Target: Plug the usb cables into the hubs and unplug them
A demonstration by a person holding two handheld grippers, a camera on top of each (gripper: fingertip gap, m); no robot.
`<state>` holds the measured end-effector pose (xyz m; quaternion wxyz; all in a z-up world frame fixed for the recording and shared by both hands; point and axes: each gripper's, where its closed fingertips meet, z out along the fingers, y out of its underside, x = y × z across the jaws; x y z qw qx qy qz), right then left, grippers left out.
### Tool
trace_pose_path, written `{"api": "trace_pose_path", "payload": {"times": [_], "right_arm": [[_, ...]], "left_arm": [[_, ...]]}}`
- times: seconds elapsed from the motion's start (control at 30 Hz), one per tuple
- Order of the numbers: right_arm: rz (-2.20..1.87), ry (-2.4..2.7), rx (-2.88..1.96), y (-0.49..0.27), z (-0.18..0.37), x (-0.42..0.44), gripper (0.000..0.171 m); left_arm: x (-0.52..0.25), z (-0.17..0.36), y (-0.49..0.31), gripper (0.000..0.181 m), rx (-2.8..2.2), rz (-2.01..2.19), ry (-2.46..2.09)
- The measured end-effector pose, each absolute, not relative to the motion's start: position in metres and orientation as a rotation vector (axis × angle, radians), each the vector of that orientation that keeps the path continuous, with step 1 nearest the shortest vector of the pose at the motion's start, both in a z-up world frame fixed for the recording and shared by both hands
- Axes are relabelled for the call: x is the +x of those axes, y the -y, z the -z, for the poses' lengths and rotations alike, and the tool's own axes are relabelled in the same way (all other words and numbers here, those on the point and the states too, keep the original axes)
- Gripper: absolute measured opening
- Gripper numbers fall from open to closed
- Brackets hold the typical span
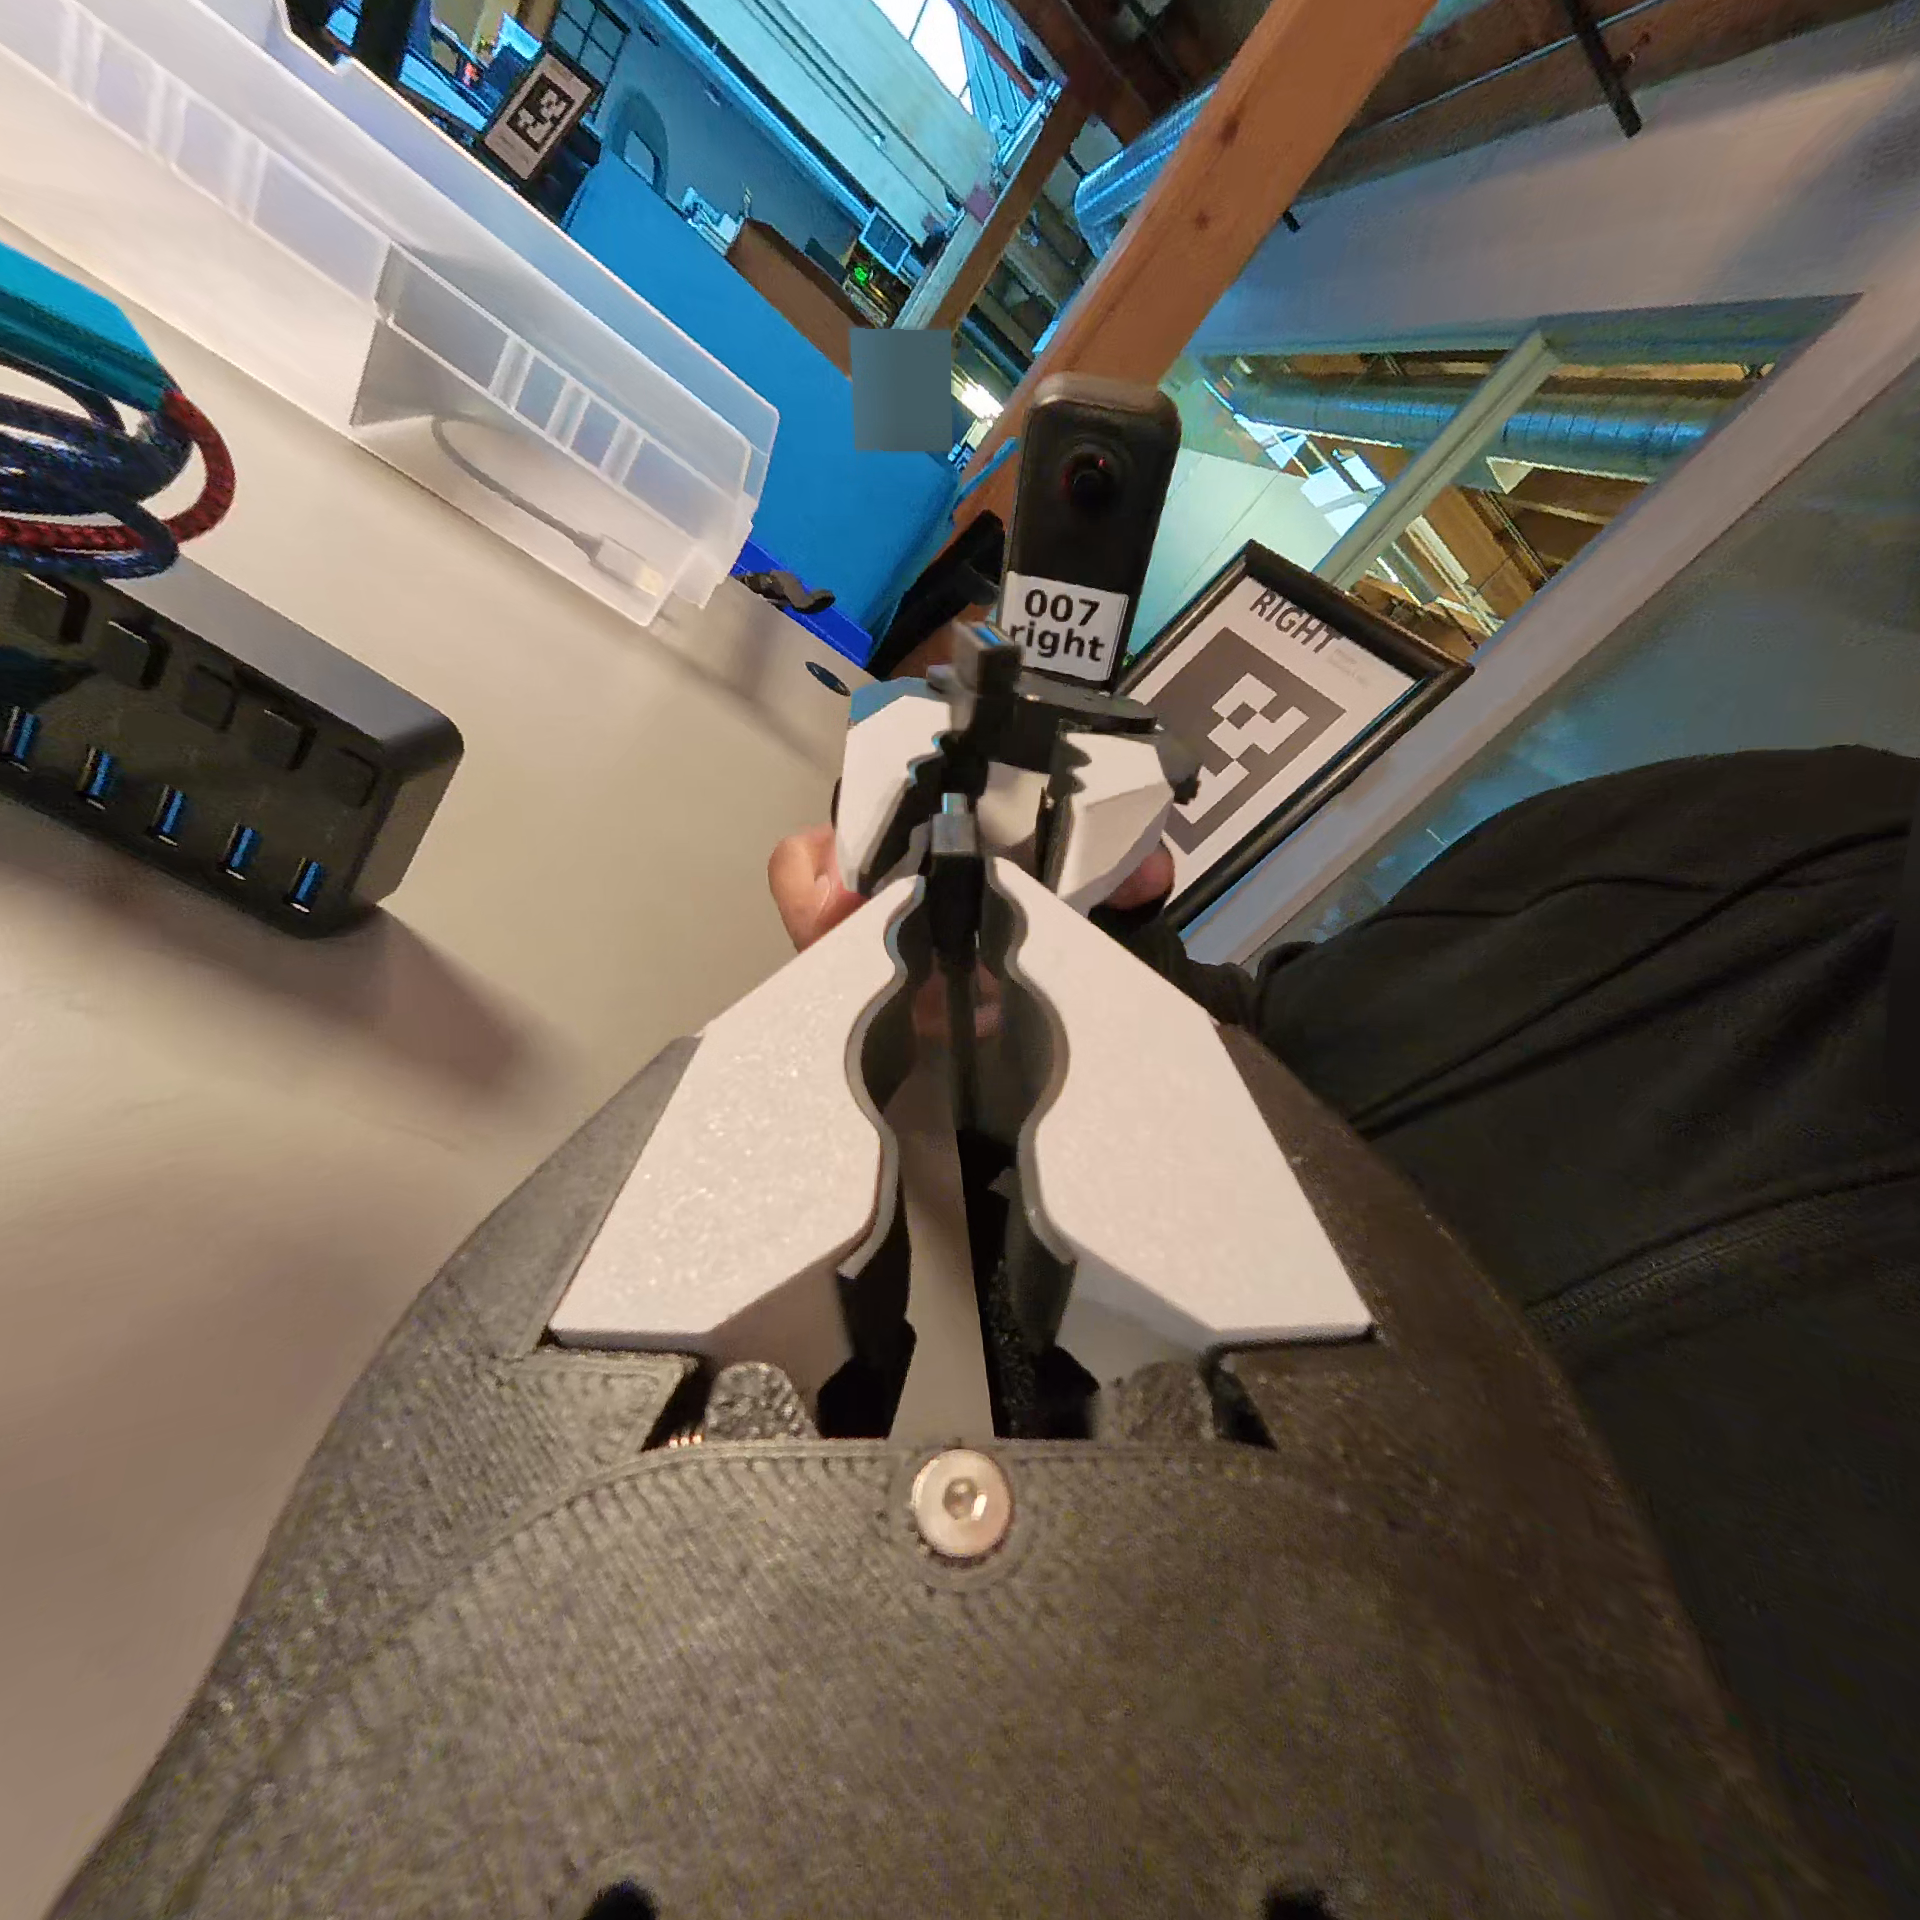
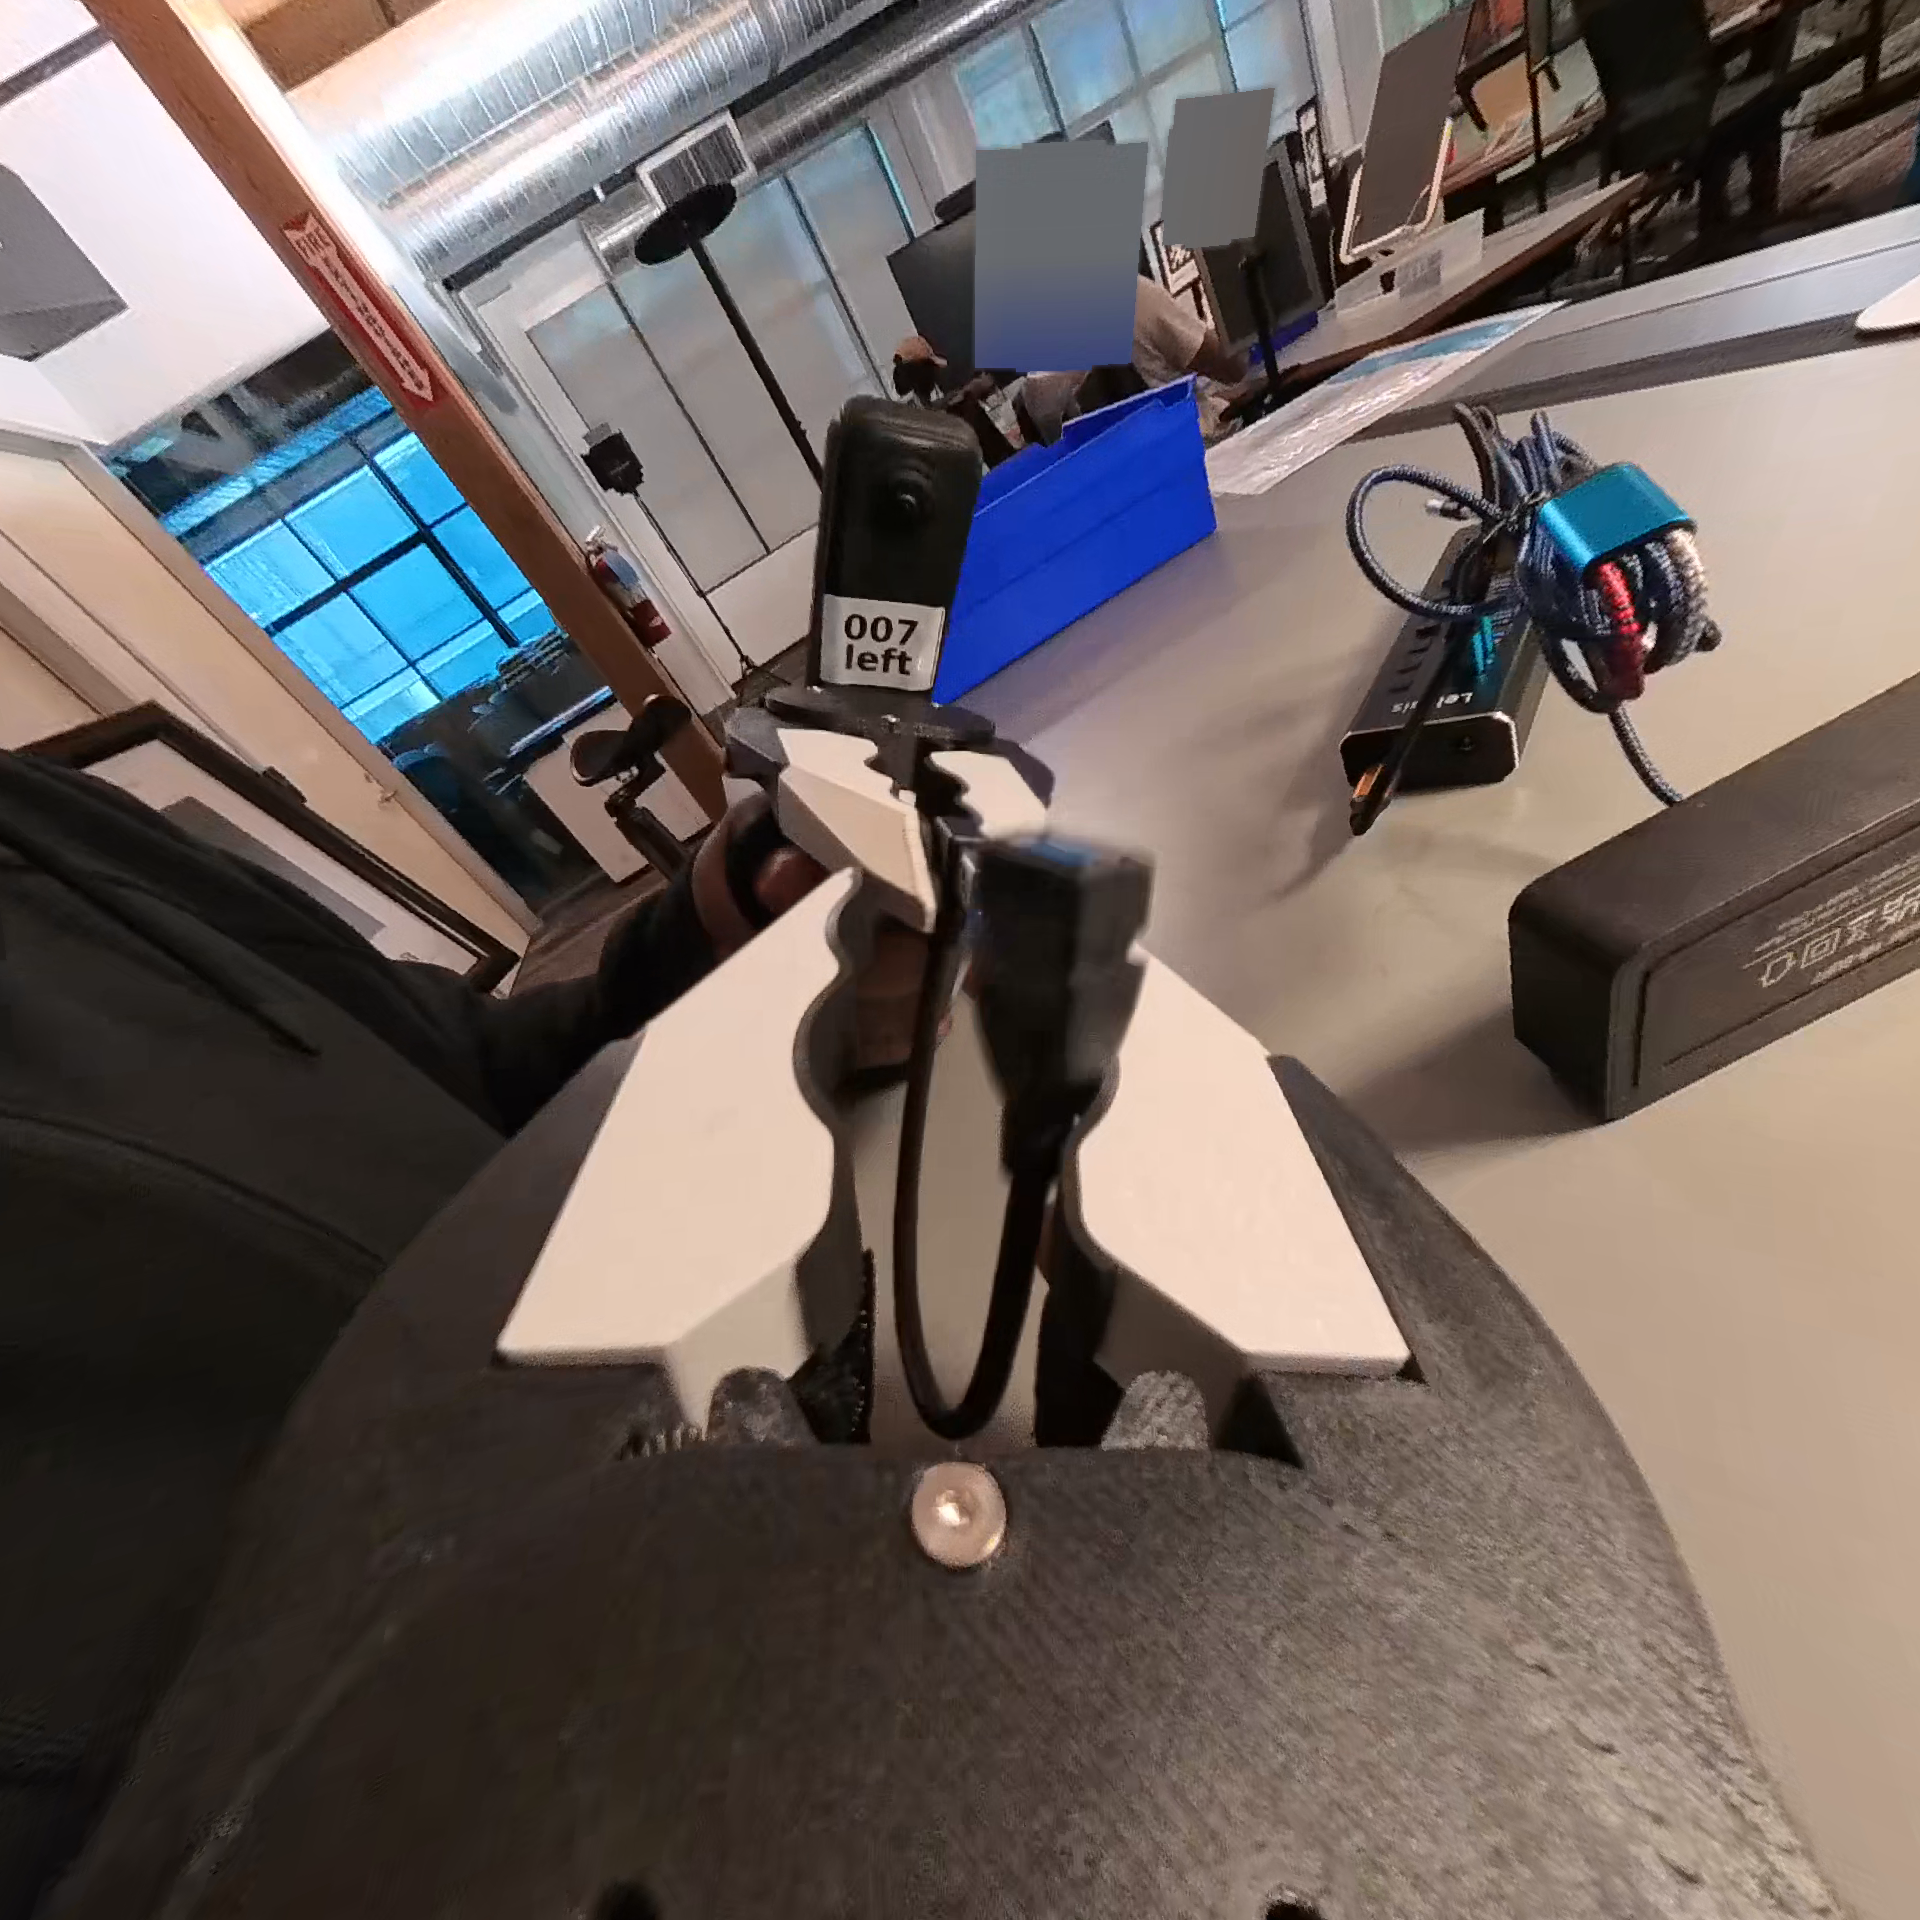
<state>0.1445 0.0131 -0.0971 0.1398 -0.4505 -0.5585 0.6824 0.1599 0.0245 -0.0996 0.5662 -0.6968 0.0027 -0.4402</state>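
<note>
Midway at best: short black cable pinched at both ends, plug in right tool, thin end in left tool. Off to the side on the counter, hub ports bare; plugging and unplugging left, by the look of it.

black hub, blue ports, red-blue braided cables
</note>
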Motion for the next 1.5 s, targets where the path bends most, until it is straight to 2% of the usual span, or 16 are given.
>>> {"api": "trace_pose_path", "payload": {"times": [0.27, 0.57, 0.67, 0.73, 0.77, 0.93, 1.1, 1.27, 1.5], "right_arm": [[-1.718, 1.864, -1.282, 0.003, 0.124, 0.145, 0.03], [-1.737, 1.911, -1.346, 0.014, 0.132, 0.141, 0.032], [-1.732, 1.899, -1.336, 0.015, 0.13, 0.139, 0.022], [-1.714, 1.899, -1.331, 0.013, 0.131, 0.139, 0.005], [-1.735, 1.903, -1.324, 0.014, 0.129, 0.14, 0.003], [-1.7, 1.895, -1.369, 0.007, 0.133, 0.139, 0.002], [-1.63, 1.9, -1.376, -0.011, 0.13, 0.143, 0.002], [-1.359, 1.866, -1.368, -0.077, 0.109, 0.155, 0.002], [-0.614, 1.663, -1.403, -0.288, 0.026, 0.206, 0.003]], "left_arm": [[0.158, 0.095, -0.027, 0.011, -1.6, 1.071, 0.029], [0.165, 0.091, -0.031, 0.011, -1.562, 1.066, 0.034], [0.163, 0.091, -0.031, 0.011, -1.556, 1.048, 0.047], [0.159, 0.092, -0.033, 0.012, -1.559, 1.029, 0.072], [0.157, 0.092, -0.033, 0.011, -1.556, 1.02, 0.075], [0.155, 0.095, -0.033, 0.016, -1.585, 0.966, 0.066], [0.145, 0.094, -0.032, 0.032, -1.581, 0.921, 0.08], [0.137, 0.088, -0.024, 0.032, -1.516, 0.928, 0.091], [0.133, 0.081, -0.014, 0.031, -1.455, 0.936, 0.075]]}}
